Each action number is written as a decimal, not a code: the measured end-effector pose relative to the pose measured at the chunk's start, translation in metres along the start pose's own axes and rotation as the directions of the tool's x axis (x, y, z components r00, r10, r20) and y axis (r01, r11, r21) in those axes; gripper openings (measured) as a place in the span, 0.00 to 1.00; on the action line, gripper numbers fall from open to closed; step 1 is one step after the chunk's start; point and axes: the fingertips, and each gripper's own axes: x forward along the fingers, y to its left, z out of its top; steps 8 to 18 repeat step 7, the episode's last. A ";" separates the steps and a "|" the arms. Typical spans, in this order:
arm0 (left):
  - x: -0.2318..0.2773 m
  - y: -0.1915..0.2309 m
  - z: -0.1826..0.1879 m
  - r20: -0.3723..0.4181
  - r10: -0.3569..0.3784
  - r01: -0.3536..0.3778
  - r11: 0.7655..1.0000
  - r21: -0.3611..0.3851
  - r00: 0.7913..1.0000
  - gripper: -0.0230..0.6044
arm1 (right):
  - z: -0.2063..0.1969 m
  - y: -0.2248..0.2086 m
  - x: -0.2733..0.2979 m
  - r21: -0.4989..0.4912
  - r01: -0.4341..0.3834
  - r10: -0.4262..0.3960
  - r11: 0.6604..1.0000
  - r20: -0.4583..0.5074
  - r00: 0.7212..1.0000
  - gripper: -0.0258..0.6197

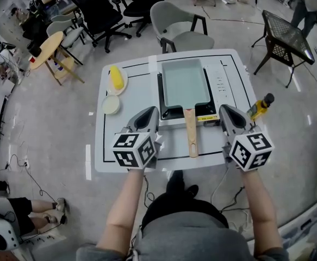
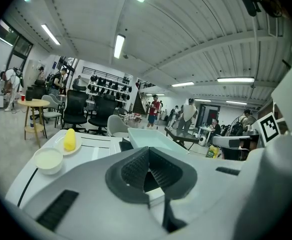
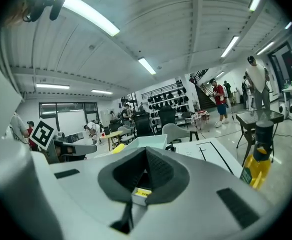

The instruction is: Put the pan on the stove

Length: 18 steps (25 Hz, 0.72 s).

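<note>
A pale green rectangular pan (image 1: 185,83) sits on the black stove (image 1: 207,117) at the middle of the white table (image 1: 125,145). Its wooden handle (image 1: 191,135) points toward me. My left gripper (image 1: 150,114) hovers just left of the handle, shut and empty. On the other side of the handle my right gripper (image 1: 227,113) is also shut and holds nothing. In the left gripper view the closed left gripper (image 2: 148,171) points past the pan (image 2: 151,139). The right gripper view has the right gripper (image 3: 146,171) shut, with the pan (image 3: 148,141) beyond it.
A yellow corn cob on a plate (image 1: 116,78) and a small white bowl (image 1: 111,104) lie at the table's left. A yellow bottle (image 1: 260,107) stands at the right edge. A grey chair (image 1: 177,26) and a black side table (image 1: 286,37) stand behind.
</note>
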 end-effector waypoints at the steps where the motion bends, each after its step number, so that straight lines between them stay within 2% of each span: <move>1: 0.000 0.000 0.001 0.002 0.000 0.000 1.000 0.000 1.000 0.05 | 0.000 0.000 0.000 -0.001 0.002 -0.002 1.000 -0.001 1.000 0.04; 7: 0.000 -0.007 -0.002 -0.004 -0.017 0.017 1.000 -0.002 1.000 0.05 | -0.005 -0.005 -0.009 -0.001 0.030 -0.030 1.000 -0.017 0.999 0.04; 18: 0.000 -0.007 -0.002 -0.004 -0.017 0.017 1.000 -0.002 1.000 0.05 | -0.005 -0.005 -0.009 -0.001 0.030 -0.030 1.000 -0.017 0.999 0.04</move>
